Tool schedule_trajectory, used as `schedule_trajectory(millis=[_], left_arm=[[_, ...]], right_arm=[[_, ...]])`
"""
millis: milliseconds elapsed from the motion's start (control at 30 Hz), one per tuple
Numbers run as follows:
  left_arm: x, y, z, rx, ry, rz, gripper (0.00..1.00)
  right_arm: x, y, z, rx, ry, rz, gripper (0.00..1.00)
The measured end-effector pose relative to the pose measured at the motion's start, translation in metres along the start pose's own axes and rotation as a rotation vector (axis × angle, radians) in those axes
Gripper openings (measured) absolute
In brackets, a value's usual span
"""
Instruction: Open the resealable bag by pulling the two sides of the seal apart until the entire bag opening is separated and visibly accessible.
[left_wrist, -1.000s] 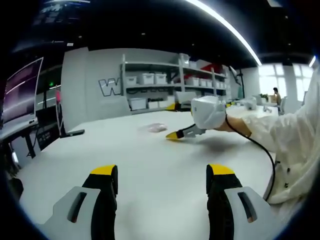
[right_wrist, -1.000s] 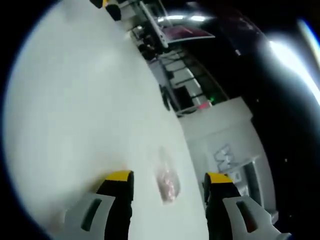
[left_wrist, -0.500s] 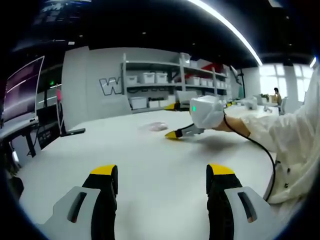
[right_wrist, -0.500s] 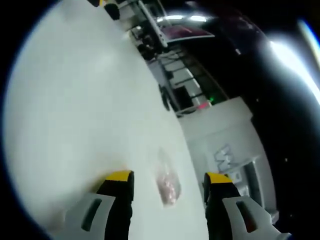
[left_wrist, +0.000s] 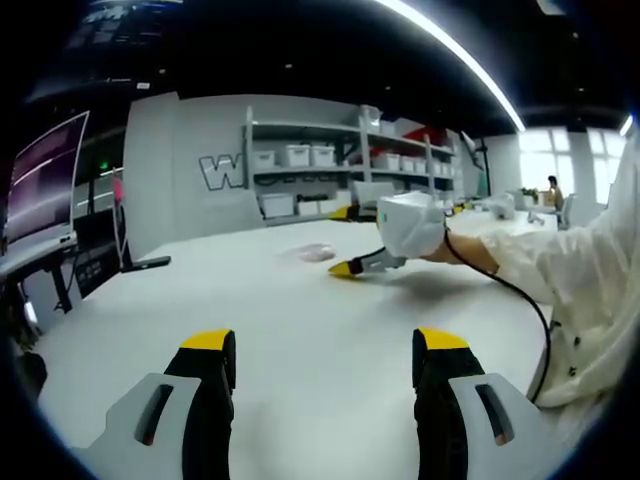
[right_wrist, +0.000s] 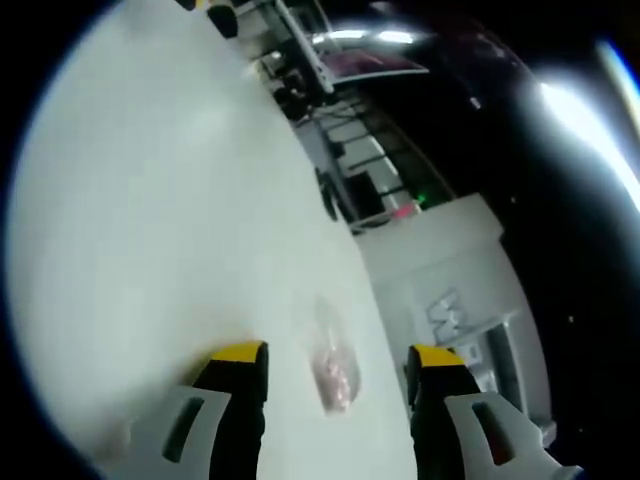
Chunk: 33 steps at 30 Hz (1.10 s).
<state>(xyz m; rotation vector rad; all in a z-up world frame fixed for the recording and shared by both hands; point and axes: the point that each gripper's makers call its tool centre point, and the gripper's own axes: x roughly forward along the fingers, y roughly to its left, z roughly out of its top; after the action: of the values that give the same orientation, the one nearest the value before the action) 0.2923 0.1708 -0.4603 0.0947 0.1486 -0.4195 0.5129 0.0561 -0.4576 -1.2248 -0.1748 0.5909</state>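
1. left gripper view: a wide white table (left_wrist: 300, 330) runs back to a grey wall (left_wrist: 190, 170); beside the wall stand metal shelves (left_wrist: 330, 150) with white bins, a dark monitor (left_wrist: 40, 185) stands at the table's left edge, and bright windows (left_wrist: 535, 150) lie far off to the right.
2. a person's white sleeve (left_wrist: 580, 270) reaches in from the right, holding the right gripper (left_wrist: 345, 269) low over the table, near the bag.
3. the left gripper (left_wrist: 325, 355) has its yellow-tipped jaws spread wide, grasping nothing, well apart from the bag.
4. the bag (left_wrist: 315, 254) lies flat on the table, small, clear, with pinkish contents; i cannot tell whether its seal is parted.
5. right gripper view: the bag (right_wrist: 333, 365) lies between the spread jaws of the right gripper (right_wrist: 335, 360), which is released, on the table (right_wrist: 170, 220).
6. a large "w" (left_wrist: 220, 172) is on the wall.
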Motion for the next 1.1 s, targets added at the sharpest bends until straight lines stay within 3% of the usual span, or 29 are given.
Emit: schedule_trajectory(millis=[1100], left_arm=[[-0.003, 0.008, -0.006, -0.015, 0.007, 0.017, 0.72]], right_arm=[[0.018, -0.001, 0.002, 0.018, 0.003, -0.005, 0.53]])
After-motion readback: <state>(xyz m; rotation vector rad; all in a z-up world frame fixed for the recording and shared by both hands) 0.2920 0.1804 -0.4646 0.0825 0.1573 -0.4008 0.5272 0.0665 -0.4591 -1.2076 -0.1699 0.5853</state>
